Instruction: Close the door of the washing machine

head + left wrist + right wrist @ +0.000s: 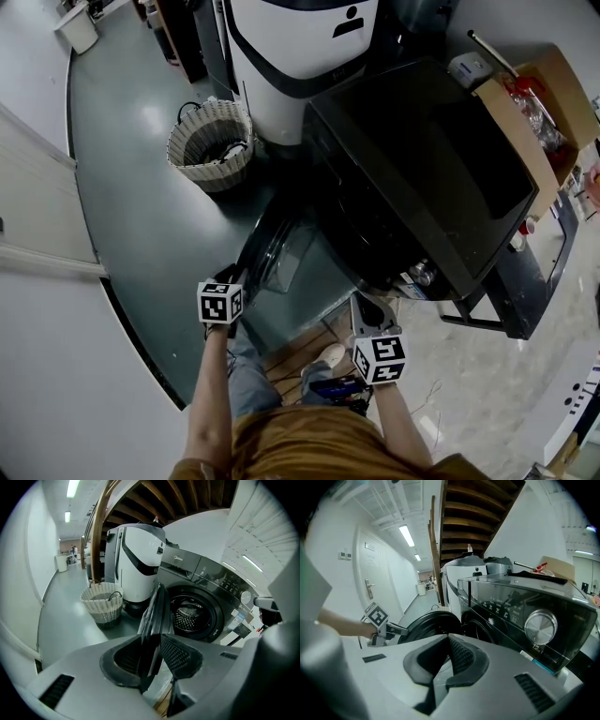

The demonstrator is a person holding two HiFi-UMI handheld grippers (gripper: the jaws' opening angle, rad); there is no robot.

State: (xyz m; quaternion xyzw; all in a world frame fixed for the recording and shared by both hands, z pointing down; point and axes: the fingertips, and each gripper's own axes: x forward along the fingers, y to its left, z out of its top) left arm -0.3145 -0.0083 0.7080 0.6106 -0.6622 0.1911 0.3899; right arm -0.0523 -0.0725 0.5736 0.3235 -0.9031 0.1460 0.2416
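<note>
We are at the start of the closing step. The washing machine (pixel 206 576) stands in front of us. Its round door (pixel 157 606) hangs wide open and sticks out toward us, left of the drum hole (pixel 190 613). Our left gripper (pixel 152 660) has its jaws partway apart, with the door's near edge between them. The pads sit just beside that edge, and we don't think they squeeze it yet. Our right gripper (pixel 447 660) has its jaws together and holds nothing, near the machine's front on the right. Next, we think, the left one must swing the door right until it meets the hole. That path looks free. The wicker basket (pixel 102 603) sits far left, well apart. The right gripper should keep off the hole's rim so it doesn't get pinched.
</note>
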